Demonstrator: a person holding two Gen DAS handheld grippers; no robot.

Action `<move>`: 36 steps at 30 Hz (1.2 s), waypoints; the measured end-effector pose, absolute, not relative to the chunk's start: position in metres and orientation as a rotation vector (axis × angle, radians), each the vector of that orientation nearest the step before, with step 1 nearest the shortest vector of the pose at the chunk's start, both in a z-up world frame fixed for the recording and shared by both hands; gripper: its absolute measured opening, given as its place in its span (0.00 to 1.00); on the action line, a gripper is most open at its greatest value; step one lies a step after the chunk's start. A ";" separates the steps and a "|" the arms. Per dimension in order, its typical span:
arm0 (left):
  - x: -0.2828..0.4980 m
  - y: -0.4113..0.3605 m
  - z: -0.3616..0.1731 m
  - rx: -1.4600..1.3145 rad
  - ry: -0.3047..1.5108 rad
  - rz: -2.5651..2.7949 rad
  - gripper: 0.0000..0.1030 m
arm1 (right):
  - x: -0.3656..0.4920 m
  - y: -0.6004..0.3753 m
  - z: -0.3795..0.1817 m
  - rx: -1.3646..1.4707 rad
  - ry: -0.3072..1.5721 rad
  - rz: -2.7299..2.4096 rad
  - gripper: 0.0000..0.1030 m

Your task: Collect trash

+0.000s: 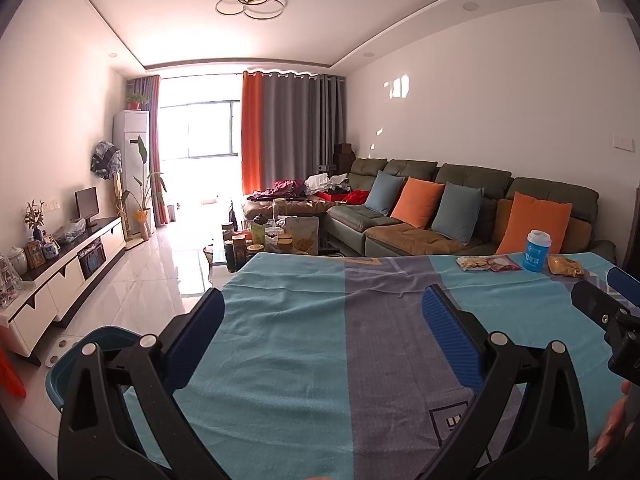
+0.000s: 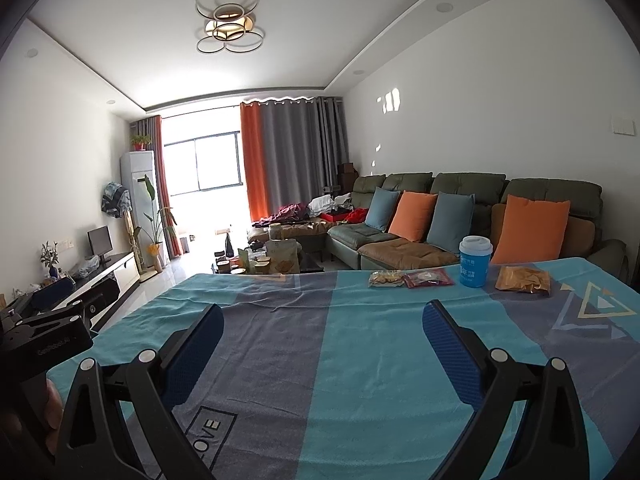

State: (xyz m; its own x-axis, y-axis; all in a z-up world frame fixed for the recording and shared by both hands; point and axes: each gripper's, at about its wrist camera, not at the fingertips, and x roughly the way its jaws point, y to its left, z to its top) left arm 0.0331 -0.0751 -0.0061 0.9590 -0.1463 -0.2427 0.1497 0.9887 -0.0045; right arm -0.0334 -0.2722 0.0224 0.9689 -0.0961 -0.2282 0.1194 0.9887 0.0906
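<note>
Along the far right edge of the cloth-covered table lies the trash: a pale snack packet, a red wrapper, a blue paper cup with a white lid, and a yellow crumpled bag. The left wrist view shows the same pale packet, red wrapper, cup and yellow bag. My left gripper is open over the near cloth, nothing between its fingers. My right gripper is open too, well short of the trash.
A blue bin stands on the floor by the table's left edge. Beyond the table are a green sofa with cushions, a cluttered coffee table and a white TV cabinet. A hand shows at the right edge.
</note>
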 end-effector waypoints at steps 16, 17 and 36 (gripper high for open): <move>0.035 -0.076 -0.003 0.012 0.231 -0.143 0.95 | -0.034 -0.272 0.024 0.100 0.215 -0.114 0.93; 0.035 -0.076 -0.003 0.012 0.231 -0.142 0.95 | -0.034 -0.273 0.024 0.101 0.214 -0.114 0.93; 0.038 -0.076 -0.002 0.010 0.221 -0.132 0.95 | -0.033 -0.275 0.024 0.108 0.206 -0.111 0.93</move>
State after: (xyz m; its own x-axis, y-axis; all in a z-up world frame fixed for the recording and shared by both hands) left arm 0.0384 -0.0758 -0.0018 0.9670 -0.1296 -0.2195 0.1319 0.9913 -0.0043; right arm -0.0333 -0.2747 0.0238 0.9728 -0.0992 -0.2093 0.1213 0.9880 0.0955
